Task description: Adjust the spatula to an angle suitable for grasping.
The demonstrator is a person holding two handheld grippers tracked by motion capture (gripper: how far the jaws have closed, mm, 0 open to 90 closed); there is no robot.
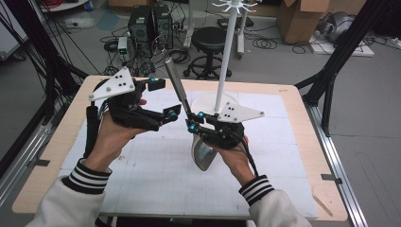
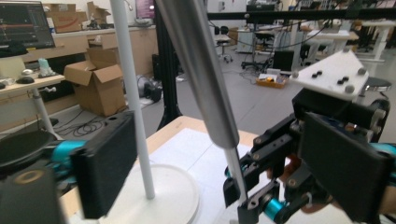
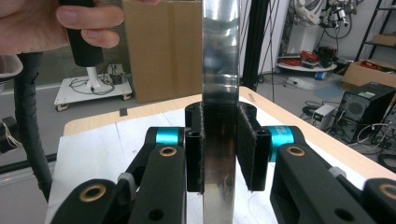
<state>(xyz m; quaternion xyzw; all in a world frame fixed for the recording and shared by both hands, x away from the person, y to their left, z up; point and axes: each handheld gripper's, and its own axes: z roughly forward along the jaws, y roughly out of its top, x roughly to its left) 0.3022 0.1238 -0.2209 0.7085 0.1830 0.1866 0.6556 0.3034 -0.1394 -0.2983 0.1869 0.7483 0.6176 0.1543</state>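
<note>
A steel ladle [image 1: 204,154] is tilted, its bowl low over the white mat and its long handle [image 1: 174,76] rising up and to the left. My right gripper [image 1: 195,121] is shut on the thin neck of the handle; in the right gripper view the pads [image 3: 196,154] press both sides of the metal strip [image 3: 219,93]. My left gripper [image 1: 165,99] is open just left of the handle. In the left gripper view the thick handle [image 2: 201,74] stands ahead between the wide-apart jaws, untouched. Behind the ladle stands a white hook stand [image 1: 226,52] on a round base [image 1: 205,100].
A white gridded mat [image 1: 156,179] covers the wooden table [image 1: 302,142]. On the floor beyond are a black stool [image 1: 210,40], computer towers [image 1: 150,23], cables and cardboard boxes [image 1: 302,19]. Black frame posts [image 1: 331,80] stand at both sides of the table.
</note>
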